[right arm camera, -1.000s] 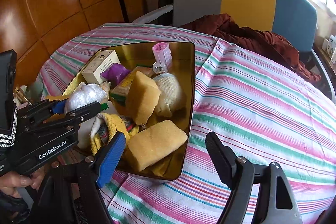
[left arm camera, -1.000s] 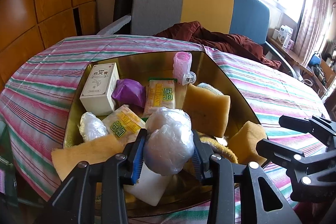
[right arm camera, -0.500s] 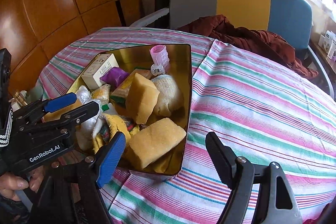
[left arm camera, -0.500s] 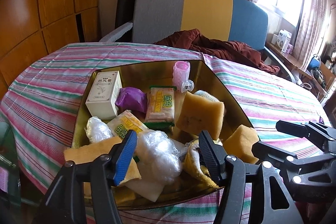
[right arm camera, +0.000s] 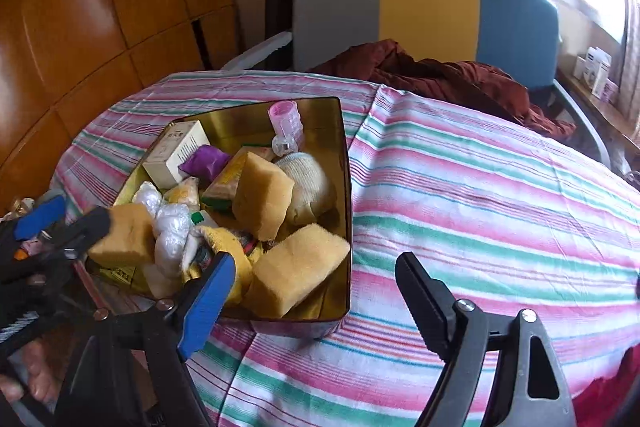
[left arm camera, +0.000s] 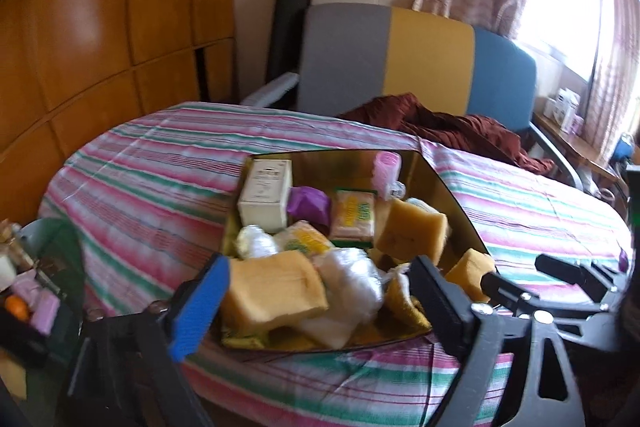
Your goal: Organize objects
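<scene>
Left gripper jaws apart, empty; right gripper likewise; gold tin's bottom buried under sponges.

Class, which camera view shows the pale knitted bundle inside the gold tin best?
The right wrist view: the knitted bundle shows nearly whole beside the upright sponge. In the left wrist view only a sliver peeks out behind that sponge.

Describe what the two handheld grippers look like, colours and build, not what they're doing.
Both are black plastic frames with silver rivets. The left gripper and the right gripper each have two long angular jaws, one faced with a ribbed blue pad, the other black. No cables or sleeves show.
</scene>
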`<state>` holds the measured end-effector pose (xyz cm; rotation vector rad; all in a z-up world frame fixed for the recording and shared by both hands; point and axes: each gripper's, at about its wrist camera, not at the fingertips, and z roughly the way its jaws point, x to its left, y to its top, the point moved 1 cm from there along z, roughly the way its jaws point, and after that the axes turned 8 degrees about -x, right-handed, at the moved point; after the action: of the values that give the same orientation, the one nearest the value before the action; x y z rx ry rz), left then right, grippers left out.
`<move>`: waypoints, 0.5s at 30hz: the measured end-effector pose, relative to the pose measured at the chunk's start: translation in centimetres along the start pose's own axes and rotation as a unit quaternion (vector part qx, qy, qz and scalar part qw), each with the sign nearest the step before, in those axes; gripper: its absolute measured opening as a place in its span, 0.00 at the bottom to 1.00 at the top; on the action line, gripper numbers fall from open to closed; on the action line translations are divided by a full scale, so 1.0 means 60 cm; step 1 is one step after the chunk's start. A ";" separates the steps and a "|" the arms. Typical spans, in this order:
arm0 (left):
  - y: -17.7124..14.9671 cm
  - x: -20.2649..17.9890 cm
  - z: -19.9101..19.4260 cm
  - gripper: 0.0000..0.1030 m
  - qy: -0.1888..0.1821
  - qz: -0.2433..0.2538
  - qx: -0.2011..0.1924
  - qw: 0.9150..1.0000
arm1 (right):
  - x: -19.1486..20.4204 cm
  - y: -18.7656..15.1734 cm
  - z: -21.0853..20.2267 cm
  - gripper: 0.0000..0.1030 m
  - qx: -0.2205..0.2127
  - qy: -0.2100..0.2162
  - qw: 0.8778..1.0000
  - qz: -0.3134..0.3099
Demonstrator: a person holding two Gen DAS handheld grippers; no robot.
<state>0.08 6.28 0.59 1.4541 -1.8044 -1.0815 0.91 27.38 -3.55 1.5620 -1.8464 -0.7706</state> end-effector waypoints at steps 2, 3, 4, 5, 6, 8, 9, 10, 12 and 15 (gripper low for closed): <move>-0.004 0.005 -0.011 1.00 0.003 -0.009 -0.002 1.000 | 0.009 -0.006 -0.003 0.81 -0.002 -0.002 1.000 -0.007; -0.006 0.007 -0.014 1.00 0.005 -0.010 -0.002 1.000 | 0.015 -0.008 -0.005 0.81 -0.004 -0.004 1.000 -0.012; -0.008 0.007 -0.016 1.00 0.010 -0.009 0.000 1.000 | 0.019 -0.009 -0.006 0.81 -0.006 -0.005 1.000 -0.017; -0.010 0.007 -0.016 1.00 0.015 -0.009 0.003 1.000 | 0.024 -0.010 -0.007 0.81 -0.008 -0.004 1.000 -0.021; -0.011 0.007 -0.014 1.00 0.017 -0.010 0.007 1.000 | 0.027 -0.010 -0.009 0.81 -0.009 -0.004 1.000 -0.025; -0.013 0.008 -0.014 1.00 0.019 -0.012 0.013 1.000 | 0.032 -0.010 -0.012 0.81 -0.013 -0.005 0.999 -0.031; -0.014 0.008 -0.014 1.00 0.019 -0.015 0.015 1.000 | 0.034 -0.010 -0.014 0.81 -0.015 -0.005 0.999 -0.034; -0.015 0.009 -0.015 1.00 0.022 -0.017 0.016 0.999 | 0.036 -0.010 -0.014 0.81 -0.016 -0.005 0.999 -0.034; -0.016 0.007 -0.016 1.00 0.033 -0.016 0.017 0.999 | 0.036 -0.010 -0.015 0.81 -0.016 -0.005 0.999 -0.033; -0.016 0.006 -0.019 1.00 0.033 -0.017 0.014 0.999 | 0.039 -0.009 -0.015 0.81 -0.017 -0.005 0.999 -0.034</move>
<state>1.45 5.60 0.34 1.5254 -1.7603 -1.0165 1.62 24.95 -3.18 1.6107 -1.7858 -0.8372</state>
